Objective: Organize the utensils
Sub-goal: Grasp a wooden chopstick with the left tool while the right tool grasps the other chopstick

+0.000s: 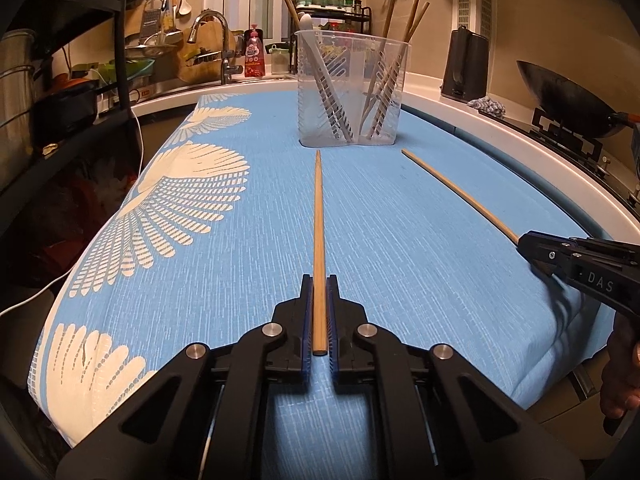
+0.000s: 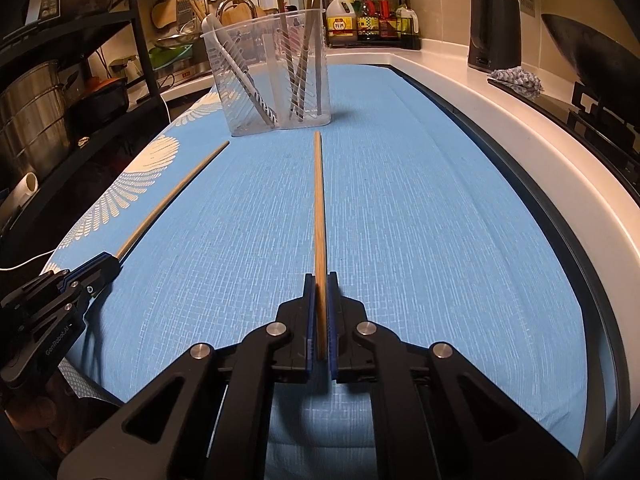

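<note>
My left gripper [image 1: 319,280] is shut on a wooden chopstick [image 1: 319,216] that points forward over the blue cloth [image 1: 248,260] toward a clear plastic utensil holder [image 1: 352,92]. My right gripper [image 2: 320,280] is shut on a second wooden chopstick [image 2: 318,200], also pointing at the holder [image 2: 268,76]. Each gripper shows in the other's view: the right one [image 1: 524,240] with its chopstick [image 1: 460,194], the left one [image 2: 110,260] with its chopstick [image 2: 176,192]. The holder has several chopsticks and a white spoon in it.
A wok [image 1: 568,96] sits on the stove at the right, beside a black kettle [image 1: 466,64] and a cloth [image 1: 488,106]. A sink with a faucet [image 1: 216,40] and a black shelf rack [image 1: 60,80] with pots lie to the left. Sauce bottles [image 2: 372,16] stand behind the holder.
</note>
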